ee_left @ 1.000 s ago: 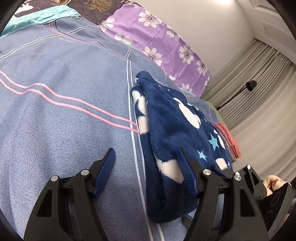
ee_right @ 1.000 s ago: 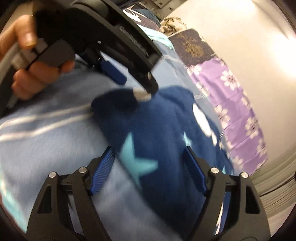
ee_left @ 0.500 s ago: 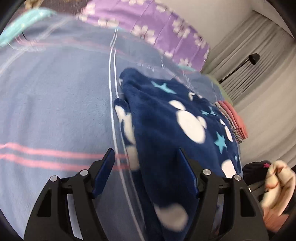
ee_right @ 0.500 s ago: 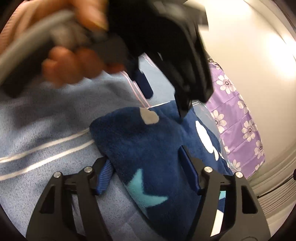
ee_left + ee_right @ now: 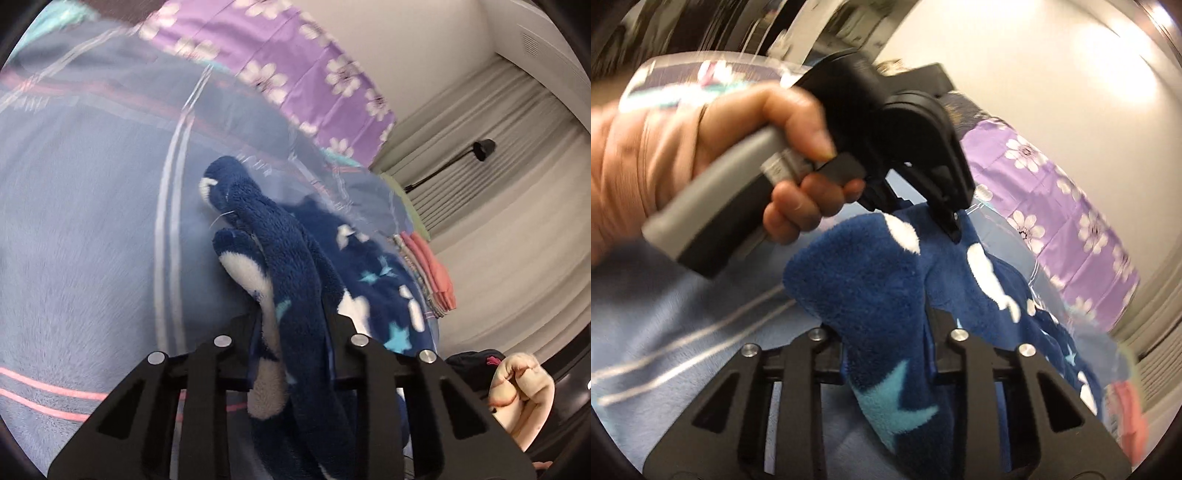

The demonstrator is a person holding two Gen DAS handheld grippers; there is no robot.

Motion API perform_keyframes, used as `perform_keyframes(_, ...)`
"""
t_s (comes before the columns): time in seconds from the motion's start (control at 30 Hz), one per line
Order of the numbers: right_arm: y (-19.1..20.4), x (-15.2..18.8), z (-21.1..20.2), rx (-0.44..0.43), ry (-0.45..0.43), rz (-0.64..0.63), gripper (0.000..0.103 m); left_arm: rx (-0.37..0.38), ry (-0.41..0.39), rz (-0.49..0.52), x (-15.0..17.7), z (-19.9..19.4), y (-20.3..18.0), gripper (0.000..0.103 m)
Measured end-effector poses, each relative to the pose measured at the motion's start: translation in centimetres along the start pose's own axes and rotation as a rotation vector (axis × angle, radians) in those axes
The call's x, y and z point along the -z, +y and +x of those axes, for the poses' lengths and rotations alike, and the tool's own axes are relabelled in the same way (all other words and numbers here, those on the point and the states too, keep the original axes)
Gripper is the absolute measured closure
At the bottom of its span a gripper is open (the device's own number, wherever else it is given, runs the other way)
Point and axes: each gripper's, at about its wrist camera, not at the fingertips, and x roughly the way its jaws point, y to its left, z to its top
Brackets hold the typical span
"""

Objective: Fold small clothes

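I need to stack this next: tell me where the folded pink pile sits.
In the left wrist view the folded pink pile lies on the bed right of centre, just beyond the navy fleece garment, below the curtains.

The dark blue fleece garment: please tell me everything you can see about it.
The dark blue fleece garment looks thick and fluffy, with white patches and light blue stars. It is bunched, partly lying on the striped blue bedcover. The left gripper and right gripper are closing on separate folds of it.
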Motion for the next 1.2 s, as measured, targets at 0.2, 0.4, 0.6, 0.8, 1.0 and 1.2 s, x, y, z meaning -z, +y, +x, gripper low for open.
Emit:
perform_keyframes(0.2,-4.7,0.1,-3.9,-0.016,-0.082,0.194,0.079,-0.014,-0.033,0.12,-2.0,-0.2,-6.7,0.077)
perform_keyframes(0.4,-10.7,2.1,-7.0,-0.038,-0.129,0.416,0.081,-0.024,-0.017,0.231,-3.1,2.6,-13.7,0.077)
perform_keyframes(0.6,-16.9,6.0,-9.3,-0.03,-0.161,0.596,0.083,-0.069,0.025,0.353,-3.0,7.1,-19.9,0.079)
perform_keyframes(0.8,-20.9,11.1,-11.8,-0.023,-0.19,0.757,0.084,-0.089,0.097,0.481,-2.0,12.5,-26.2,0.08)
perform_keyframes(1.0,-25.0,17.7,-13.6,-0.042,-0.205,0.976,0.085,-0.109,0.197,0.623,1.2,19.3,-31.8,0.081)
perform_keyframes(1.2,-26.6,23.9,-13.7,-0.037,-0.118,1.12,0.085,-0.092,0.325,0.682,5.2,25.4,-33.8,0.092)
